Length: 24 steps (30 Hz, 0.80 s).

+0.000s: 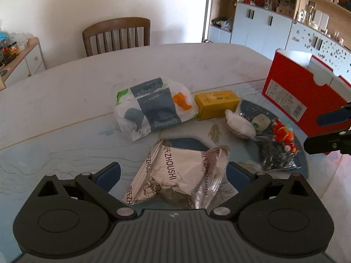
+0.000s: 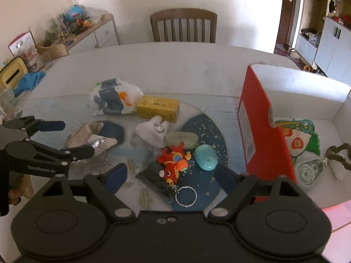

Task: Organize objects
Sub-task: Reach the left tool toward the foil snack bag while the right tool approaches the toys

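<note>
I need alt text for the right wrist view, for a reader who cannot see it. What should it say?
The open right tongs hover above a red plush toy with a key ring, lying among small items on a table. An open red box stands to the right with things inside. At left, the left tongs are open around a silver foil packet.

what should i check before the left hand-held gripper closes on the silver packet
1. Left hand-held gripper open: ok.
2. Silver packet between its fingers: ok.
3. Fingers at table height, not above the packet: cannot tell.
4. Right hand-held gripper out of the way, open over the red plush keychain: ok.
5. Red box open with room inside: ok.
6. Tissue pack apart from the packet: ok.
</note>
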Tool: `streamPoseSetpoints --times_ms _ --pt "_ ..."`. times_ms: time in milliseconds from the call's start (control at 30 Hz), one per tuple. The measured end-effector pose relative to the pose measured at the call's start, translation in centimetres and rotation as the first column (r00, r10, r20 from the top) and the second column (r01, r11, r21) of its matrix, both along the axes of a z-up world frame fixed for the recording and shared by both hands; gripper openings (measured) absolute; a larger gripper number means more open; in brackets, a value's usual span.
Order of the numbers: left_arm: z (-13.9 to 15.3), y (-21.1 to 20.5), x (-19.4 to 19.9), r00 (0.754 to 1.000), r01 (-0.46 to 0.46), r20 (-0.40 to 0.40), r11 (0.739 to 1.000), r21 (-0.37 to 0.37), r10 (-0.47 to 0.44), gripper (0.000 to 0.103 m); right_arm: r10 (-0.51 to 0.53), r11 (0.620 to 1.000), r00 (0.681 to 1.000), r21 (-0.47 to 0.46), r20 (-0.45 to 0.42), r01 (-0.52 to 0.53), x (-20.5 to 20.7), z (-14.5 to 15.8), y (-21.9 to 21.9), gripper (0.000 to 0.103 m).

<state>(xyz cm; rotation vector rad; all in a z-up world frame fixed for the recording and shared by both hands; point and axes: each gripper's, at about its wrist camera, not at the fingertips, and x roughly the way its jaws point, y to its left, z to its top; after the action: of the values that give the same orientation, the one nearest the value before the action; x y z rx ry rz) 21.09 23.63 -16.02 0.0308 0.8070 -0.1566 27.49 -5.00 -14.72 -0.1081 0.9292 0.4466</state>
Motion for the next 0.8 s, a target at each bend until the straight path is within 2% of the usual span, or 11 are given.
streamPoseSetpoints --times_ms 267,333,567,767,800 --pt "-1.2 -0.3 1.2 0.999 0.032 -0.04 0.999 -0.006 -0.032 0.103 -0.054 0.998 0.997 0.024 -0.063 0.056 1.9 -1.8 -0.3 0.071" --pt "-1.5 -0.3 1.4 0.998 0.031 -0.045 0.999 -0.009 -0.031 0.103 -0.052 0.998 0.996 0.023 -0.079 0.054 2.2 -2.2 -0.2 0.065" --pt "-1.6 -0.3 1.6 0.999 0.009 -0.041 1.0 -0.02 -0.01 0.102 -0.046 0.998 0.994 0.034 -0.095 0.049 2.6 -2.9 0.1 0.057" --pt "-1.6 -0.4 1.7 0.999 0.011 -0.048 1.0 -0.02 -0.012 0.081 -0.029 0.999 0.994 0.033 -0.108 0.032 2.6 -3.5 0.5 0.049" --pt "-1.6 -0.4 1.6 0.999 0.012 -0.05 1.0 -0.018 -0.013 0.074 -0.025 0.999 0.994 0.034 -0.106 0.029 2.6 -3.4 0.5 0.045"
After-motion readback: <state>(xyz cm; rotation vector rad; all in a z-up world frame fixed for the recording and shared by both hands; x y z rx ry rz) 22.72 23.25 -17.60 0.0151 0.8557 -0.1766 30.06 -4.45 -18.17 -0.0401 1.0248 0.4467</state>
